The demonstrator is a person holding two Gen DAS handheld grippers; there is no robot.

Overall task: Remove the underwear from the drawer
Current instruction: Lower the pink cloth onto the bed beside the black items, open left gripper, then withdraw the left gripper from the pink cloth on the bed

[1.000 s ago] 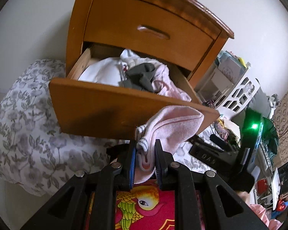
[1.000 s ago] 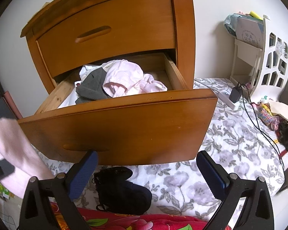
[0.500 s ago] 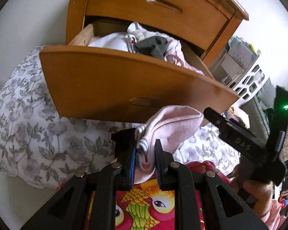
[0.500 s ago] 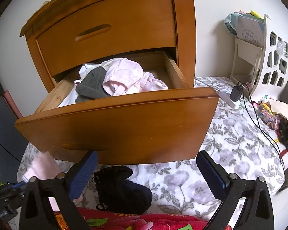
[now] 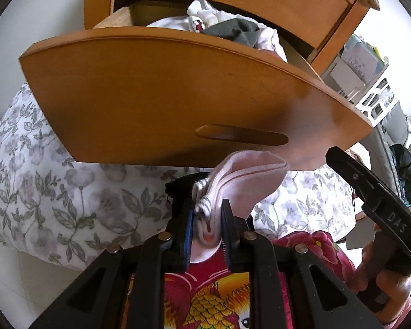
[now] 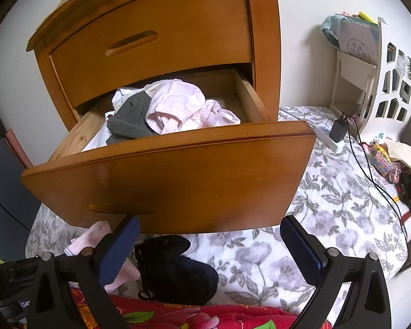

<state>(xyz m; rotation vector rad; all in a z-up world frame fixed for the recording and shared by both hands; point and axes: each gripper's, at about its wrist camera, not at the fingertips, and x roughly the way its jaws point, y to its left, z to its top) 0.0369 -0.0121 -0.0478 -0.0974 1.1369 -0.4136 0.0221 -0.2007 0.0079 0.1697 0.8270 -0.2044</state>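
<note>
One pink underwear (image 5: pixel 241 181) pinched in left hand-held gripper (image 5: pixel 207 227), below open drawer (image 5: pixel 178 101) front, over flowered bed (image 6: pixel 315 219) edge. Right hand-held gripper (image 6: pixel 209 249) spread wide, empty, above black garment (image 6: pixel 172 268).

A wooden drawer (image 6: pixel 178 181) with a smooth, semi-glossy orange-brown varnish; its inner side boards are pale, bare wood. Inside lie soft matt cloth pieces, pink (image 6: pixel 178 104) and grey (image 6: pixel 131 120). The bedspread (image 6: pixel 328 213) is quilted cotton-like fabric printed with grey flowers. The left tongs (image 5: pixel 207 220), matt black plastic with ribbed blue pads and shiny metal rivets, pinch soft pink knit underwear (image 5: pixel 246 175).
</note>
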